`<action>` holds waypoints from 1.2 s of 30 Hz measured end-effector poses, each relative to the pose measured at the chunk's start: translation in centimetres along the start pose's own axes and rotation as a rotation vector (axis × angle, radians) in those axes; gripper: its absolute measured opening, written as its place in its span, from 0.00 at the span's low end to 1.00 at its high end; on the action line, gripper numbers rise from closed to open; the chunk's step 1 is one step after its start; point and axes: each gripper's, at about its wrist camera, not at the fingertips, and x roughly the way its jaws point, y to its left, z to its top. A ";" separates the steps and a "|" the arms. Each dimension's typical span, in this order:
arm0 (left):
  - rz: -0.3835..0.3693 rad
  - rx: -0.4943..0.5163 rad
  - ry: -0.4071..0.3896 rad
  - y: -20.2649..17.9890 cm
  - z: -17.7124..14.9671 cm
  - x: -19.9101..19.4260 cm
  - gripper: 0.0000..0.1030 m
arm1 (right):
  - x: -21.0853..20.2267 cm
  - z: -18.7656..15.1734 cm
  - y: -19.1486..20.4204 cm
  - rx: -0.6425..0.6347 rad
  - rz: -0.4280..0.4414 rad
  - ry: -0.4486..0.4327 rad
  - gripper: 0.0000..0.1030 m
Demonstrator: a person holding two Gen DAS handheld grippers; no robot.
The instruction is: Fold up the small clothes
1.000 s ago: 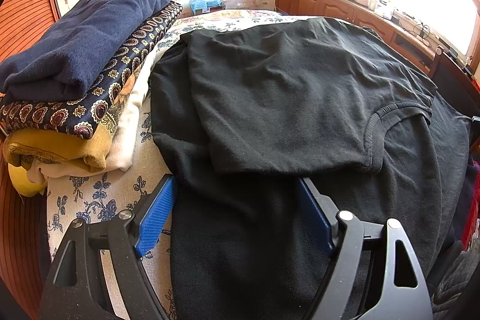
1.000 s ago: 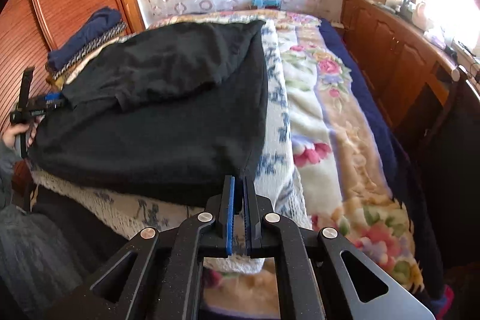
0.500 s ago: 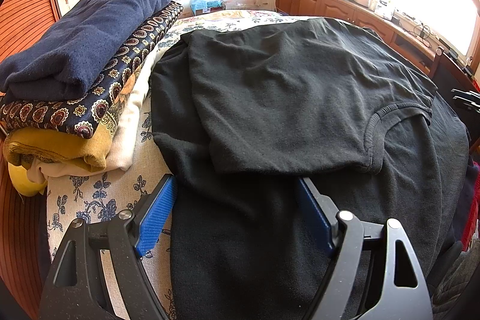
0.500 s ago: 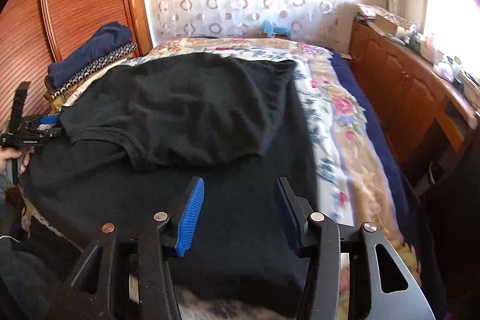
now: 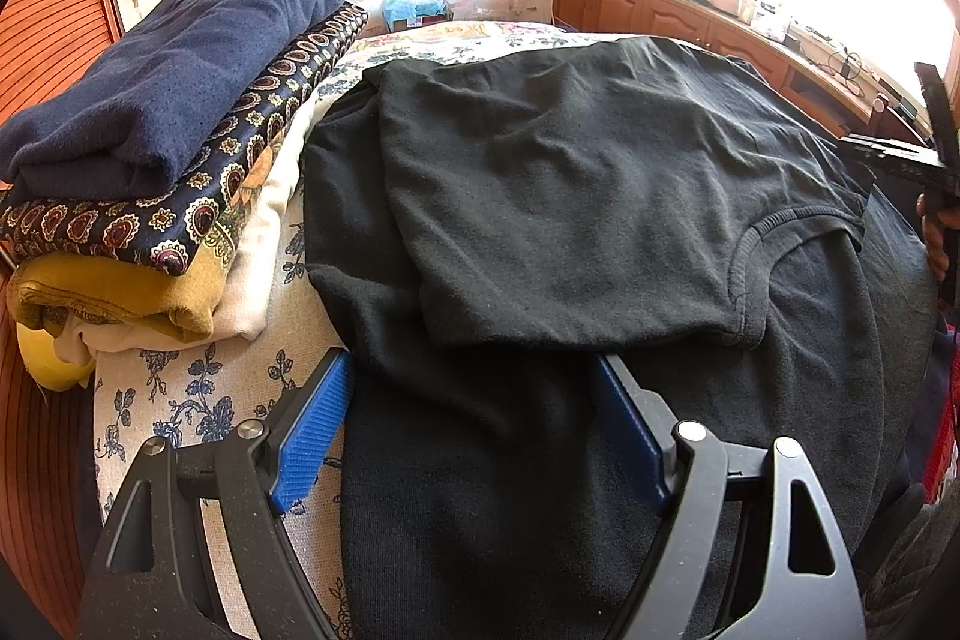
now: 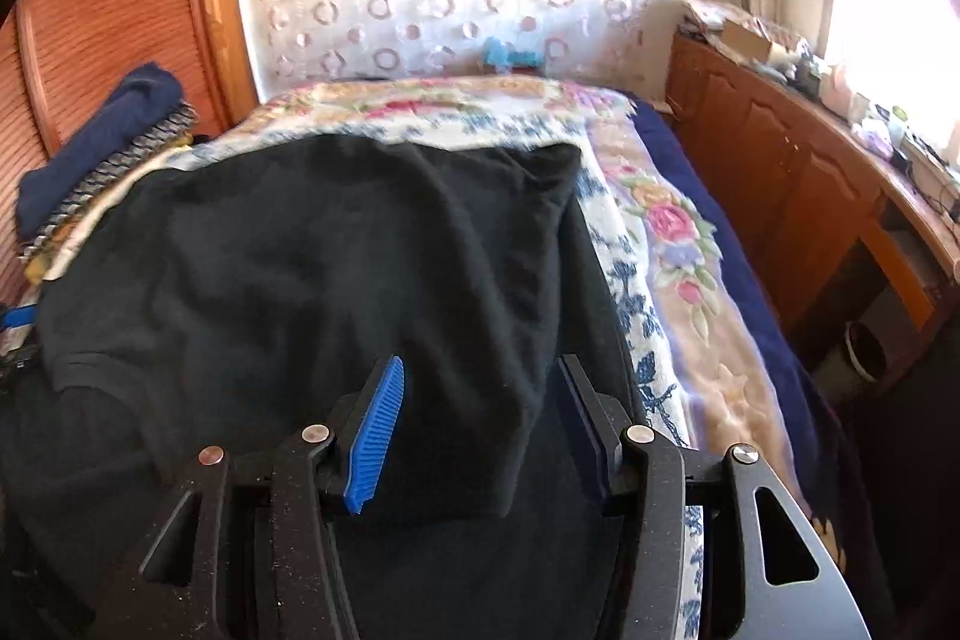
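Note:
A black T-shirt (image 5: 570, 220) lies on the bed, its upper half folded over the lower half, with the neckline (image 5: 750, 268) near the fold's right end. It also shows in the right wrist view (image 6: 312, 280). My left gripper (image 5: 474, 388) is open and empty, its blue pads straddling the shirt's near left part just above the cloth. My right gripper (image 6: 480, 382) is open and empty over the shirt's right side, above the folded layer's edge. The right gripper's body shows at the far right of the left wrist view (image 5: 924, 160).
A stack of folded clothes (image 5: 168, 148) sits left of the shirt: navy on top, patterned, mustard and white below. The bed has a floral blanket (image 6: 660, 244). A wooden cabinet (image 6: 792, 172) with clutter runs along the right wall. A wooden headboard (image 6: 120, 16) stands at the left.
My right gripper has opened from shut and moved forward and up over the shirt's right side. My left gripper has stayed still and open.

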 end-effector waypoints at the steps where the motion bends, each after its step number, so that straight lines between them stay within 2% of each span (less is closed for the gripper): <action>1: 0.000 0.000 0.000 0.0 0.0 0.0 0.78 | 0.7 0.0 0.0 0.004 -0.001 0.014 0.52; 6: 0.000 -0.001 -0.001 0.0 0.0 0.0 0.78 | 2.4 -0.4 0.1 0.006 0.005 0.071 0.53; 16: -0.020 0.010 0.021 0.1 0.4 -0.3 0.78 | 1.8 -0.6 -0.5 0.008 0.019 0.038 0.55; 22: -0.049 -0.034 -0.060 0.6 2.4 -2.7 0.78 | 1.9 -0.6 -0.5 0.012 0.017 0.034 0.55; 26: -0.119 -0.071 -0.055 1.2 3.8 -2.0 0.61 | 2.0 -0.5 -0.6 0.012 0.019 0.034 0.55; 28: -0.125 -0.097 -0.039 1.4 4.1 -1.3 0.48 | 2.0 -0.6 -0.7 0.015 0.022 0.033 0.55; 31: -0.118 -0.121 -0.015 1.5 4.2 -0.2 0.44 | 2.0 -0.6 -0.8 0.018 0.025 0.031 0.55; 36: -0.071 -0.120 0.028 1.7 3.5 1.0 0.44 | 2.1 -0.6 -0.8 0.024 0.029 0.030 0.55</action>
